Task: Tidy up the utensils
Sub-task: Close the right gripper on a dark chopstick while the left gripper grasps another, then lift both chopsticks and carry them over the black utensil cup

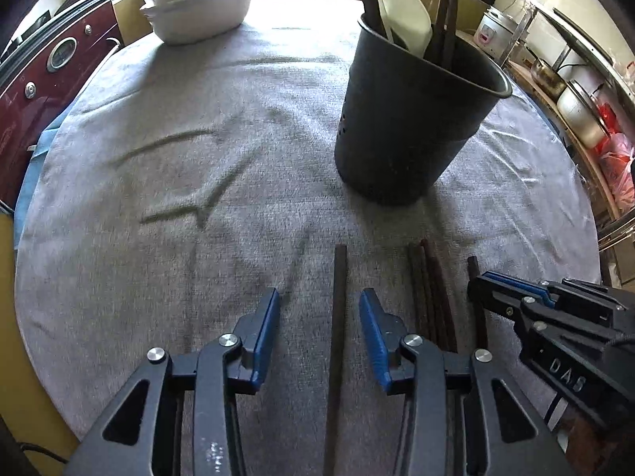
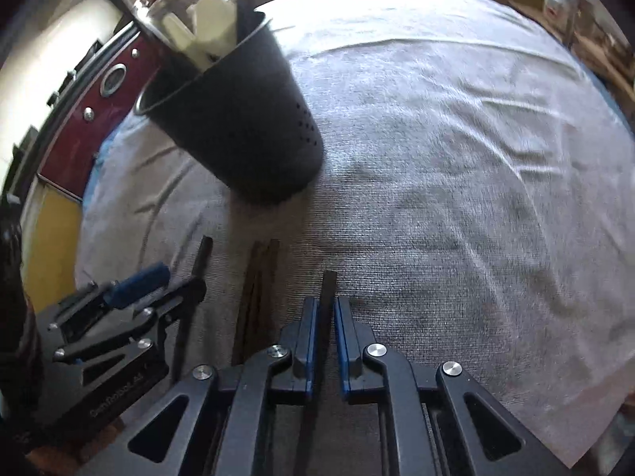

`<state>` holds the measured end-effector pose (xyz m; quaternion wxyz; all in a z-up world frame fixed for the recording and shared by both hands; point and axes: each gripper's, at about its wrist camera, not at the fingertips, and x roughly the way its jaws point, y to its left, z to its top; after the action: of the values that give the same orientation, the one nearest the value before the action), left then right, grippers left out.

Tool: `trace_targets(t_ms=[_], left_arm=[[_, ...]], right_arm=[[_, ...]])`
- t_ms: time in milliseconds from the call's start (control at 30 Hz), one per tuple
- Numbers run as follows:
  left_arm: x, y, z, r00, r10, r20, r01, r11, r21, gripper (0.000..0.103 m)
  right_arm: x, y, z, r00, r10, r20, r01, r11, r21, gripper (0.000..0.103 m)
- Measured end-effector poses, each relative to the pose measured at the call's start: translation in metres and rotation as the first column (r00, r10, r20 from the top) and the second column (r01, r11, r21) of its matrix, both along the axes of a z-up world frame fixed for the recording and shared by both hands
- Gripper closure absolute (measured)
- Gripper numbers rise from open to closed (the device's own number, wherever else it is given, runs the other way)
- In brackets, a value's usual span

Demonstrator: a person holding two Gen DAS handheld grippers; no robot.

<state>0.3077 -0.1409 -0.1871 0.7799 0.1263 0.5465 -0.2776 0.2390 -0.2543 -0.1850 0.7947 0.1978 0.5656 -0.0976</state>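
A black perforated utensil holder stands on the grey cloth, holding a white spoon and dark sticks. Several chopsticks lie side by side in front of it. In the left wrist view, one dark chopstick lies on the cloth between the jaws of my left gripper, which is open and clear of it. To the right of that chopstick lies a reddish-brown bundle. Further right, my right gripper points down with its pads closed around another dark chopstick.
The grey cloth covers a round table. White bowls are stacked at its far left edge. A red appliance stands beyond the left rim. Shelves with rice cookers line the right side.
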Motion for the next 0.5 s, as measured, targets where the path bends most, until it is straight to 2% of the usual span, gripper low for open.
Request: trace_targets(t_ms=[133,233,333,500], left_arm=[[0.007,-0.007,0.000,1.000,-0.006,0.003,0.006,1.000,-0.004,0.076],[0.012,-0.006,-0.001,1.000,-0.006,-0.004,0.006,0.999,-0.037,0.086],[0.021,0.004,0.000,0.999,0.006,-0.034,-0.009,0.996,-0.084,0.095],[0.022,0.014,0.002,0.997,0.050,-0.057,-0.057,0.991,-0.121,0.097]], right_arm=[[0.009,0.013,-0.002,1.000,0.027,-0.011,-0.027,0.998,-0.052,0.094],[0.008,0.014,-0.002,1.000,0.024,0.002,-0.024,0.999,-0.037,0.094],[-0.001,0.002,0.001,1.000,0.004,0.028,-0.005,1.000,0.018,0.095],[-0.011,-0.004,0.015,0.994,-0.017,0.110,0.011,0.999,0.053,0.095]])
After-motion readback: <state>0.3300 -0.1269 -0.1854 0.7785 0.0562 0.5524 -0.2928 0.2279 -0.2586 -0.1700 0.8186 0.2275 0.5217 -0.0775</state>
